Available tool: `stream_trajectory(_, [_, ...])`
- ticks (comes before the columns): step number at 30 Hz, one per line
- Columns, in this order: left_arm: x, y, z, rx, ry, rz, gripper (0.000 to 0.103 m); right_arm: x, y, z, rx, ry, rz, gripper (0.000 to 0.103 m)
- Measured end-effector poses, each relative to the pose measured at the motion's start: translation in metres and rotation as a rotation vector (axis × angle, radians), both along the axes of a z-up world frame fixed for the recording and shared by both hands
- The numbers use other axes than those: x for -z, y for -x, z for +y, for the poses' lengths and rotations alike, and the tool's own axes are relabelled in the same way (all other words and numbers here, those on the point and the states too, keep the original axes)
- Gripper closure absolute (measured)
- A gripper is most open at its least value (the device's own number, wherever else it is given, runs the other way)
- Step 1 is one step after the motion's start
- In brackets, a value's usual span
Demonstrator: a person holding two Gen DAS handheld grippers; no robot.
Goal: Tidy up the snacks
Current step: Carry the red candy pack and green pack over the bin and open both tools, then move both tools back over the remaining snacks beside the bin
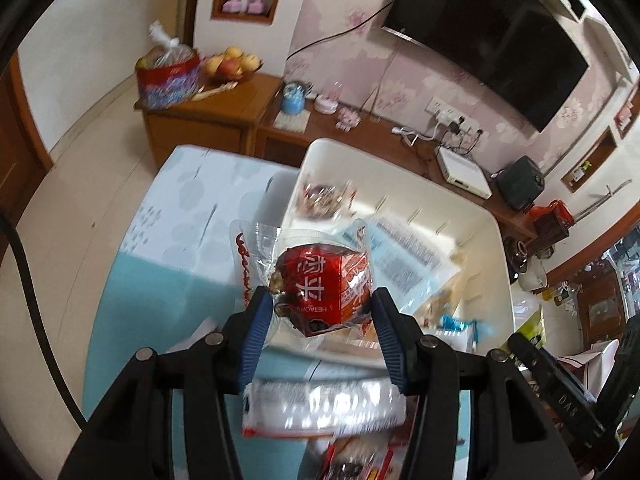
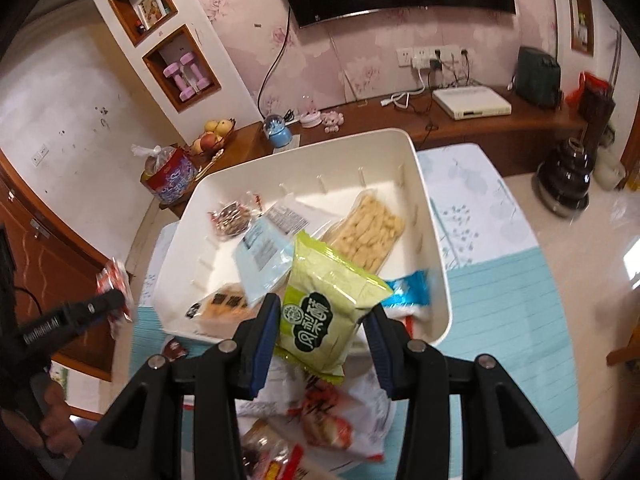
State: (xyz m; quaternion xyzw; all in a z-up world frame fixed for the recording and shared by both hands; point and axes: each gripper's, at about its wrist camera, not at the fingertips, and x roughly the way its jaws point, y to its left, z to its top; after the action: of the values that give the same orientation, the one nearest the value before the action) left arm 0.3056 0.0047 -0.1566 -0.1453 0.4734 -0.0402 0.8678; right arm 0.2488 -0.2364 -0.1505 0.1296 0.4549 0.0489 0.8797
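My left gripper (image 1: 320, 300) is shut on a red snack pack in clear wrap (image 1: 324, 288), held above the table just in front of the white bin (image 1: 400, 168). My right gripper (image 2: 322, 316) is shut on a green snack packet (image 2: 324, 304), lifted near the front rim of the white bin (image 2: 436, 240). Inside the bin lie a pale blue packet (image 2: 264, 252), a pack of beige sticks (image 2: 368, 232), a small dark red packet (image 2: 232, 218) and an orange packet (image 2: 222, 304). The left gripper also shows at the left of the right wrist view, red pack (image 2: 114, 284) in it.
More snack packets (image 2: 320, 412) lie on the blue cloth-covered table (image 2: 500, 300) under both grippers. Behind the bin runs a wooden cabinet (image 1: 208, 116) with a fruit bowl (image 1: 230, 66) and a red tin (image 1: 168, 80). A TV (image 1: 488, 36) hangs on the wall.
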Motion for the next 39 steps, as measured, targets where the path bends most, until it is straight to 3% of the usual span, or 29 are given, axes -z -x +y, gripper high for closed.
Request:
stream_trajectory(6, [0.003,-0.019,-0.012,0.017,0.007,-0.065,0.053,0.008,-0.008,-0.006,-0.001,0.039,-0.014,0.060])
stream_trajectory(11, [0.008,-0.029,-0.018,0.022,0.003,-0.071,0.052,0.019,-0.015,-0.010,0.014,0.044,0.016,0.059])
stream_trajectory(14, [0.007,-0.028,-0.020,0.016,-0.005,-0.086,0.050,0.021,-0.016,-0.012,0.024,0.046,0.020,0.049])
stream_trajectory(17, [0.004,-0.026,-0.019,-0.001,-0.025,-0.106,0.040,0.021,-0.015,-0.014,0.032,0.053,0.014,0.037])
stream_trajectory(30, [-0.006,0.003,0.000,-0.018,-0.086,-0.047,0.027,0.010,0.003,-0.017,-0.002,0.042,-0.023,0.037])
stream_trajectory(39, [-0.011,0.037,0.029,-0.056,-0.136,-0.032,0.022,-0.004,0.028,0.000,-0.121,0.083,-0.086,0.037])
